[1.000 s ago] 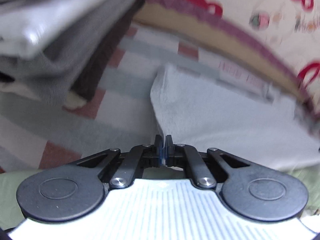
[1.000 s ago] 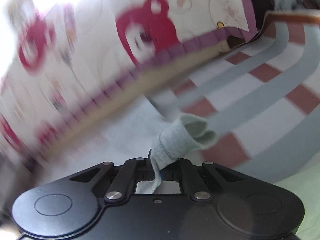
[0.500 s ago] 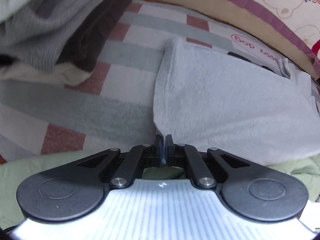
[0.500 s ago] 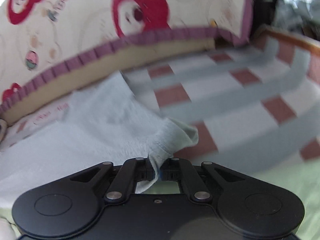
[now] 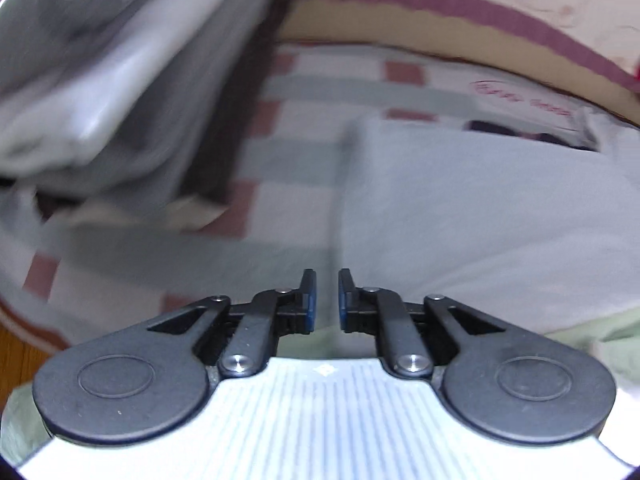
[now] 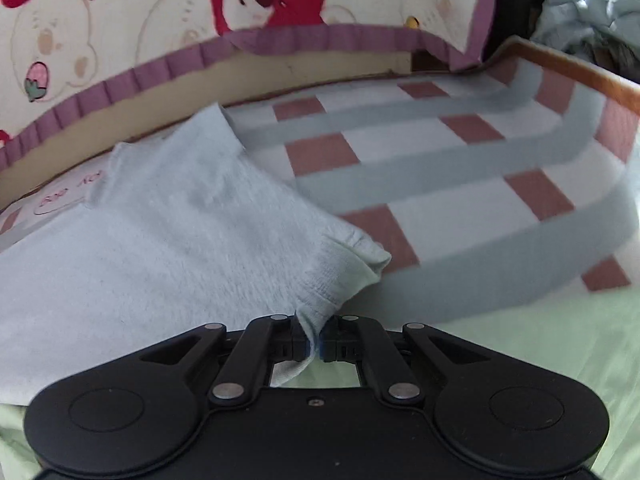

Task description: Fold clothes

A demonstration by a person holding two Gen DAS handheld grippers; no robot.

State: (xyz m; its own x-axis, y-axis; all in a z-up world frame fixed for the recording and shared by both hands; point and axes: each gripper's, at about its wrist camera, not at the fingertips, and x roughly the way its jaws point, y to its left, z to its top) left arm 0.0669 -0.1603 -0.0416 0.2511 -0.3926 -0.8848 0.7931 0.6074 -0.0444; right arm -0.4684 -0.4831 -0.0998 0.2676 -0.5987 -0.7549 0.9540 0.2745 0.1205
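Nearest, in the left wrist view: left black two-finger gripper [image 5: 323,300] now parted by a narrow gap, blue pads bare, nothing between them; half a second ago pressed together. Just ahead, the near left edge of the pale blue-grey knit garment [image 5: 480,216], lying flat across the red, grey and white checked blanket [image 5: 288,200], near hem reaching the pale green sheet [image 5: 592,328]. Strong blur on this side, so clearly in motion.

In the right wrist view: right black two-finger gripper [image 6: 316,340] pinched tight on the ribbed corner of the same garment, as a second ago, cloth bunched and lifted slightly off the blanket.

Further left: stack of grey, white and dark brown folded clothes [image 5: 132,100], beside but apart from the garment. Beyond: cream padded bumper with red bear print and purple trim [image 6: 240,12].

Read as a judgement: one near corner secured, the other within reach of a freshly loosened grip; likely readying a matching pinch for carrying the near edge over toward the far one.
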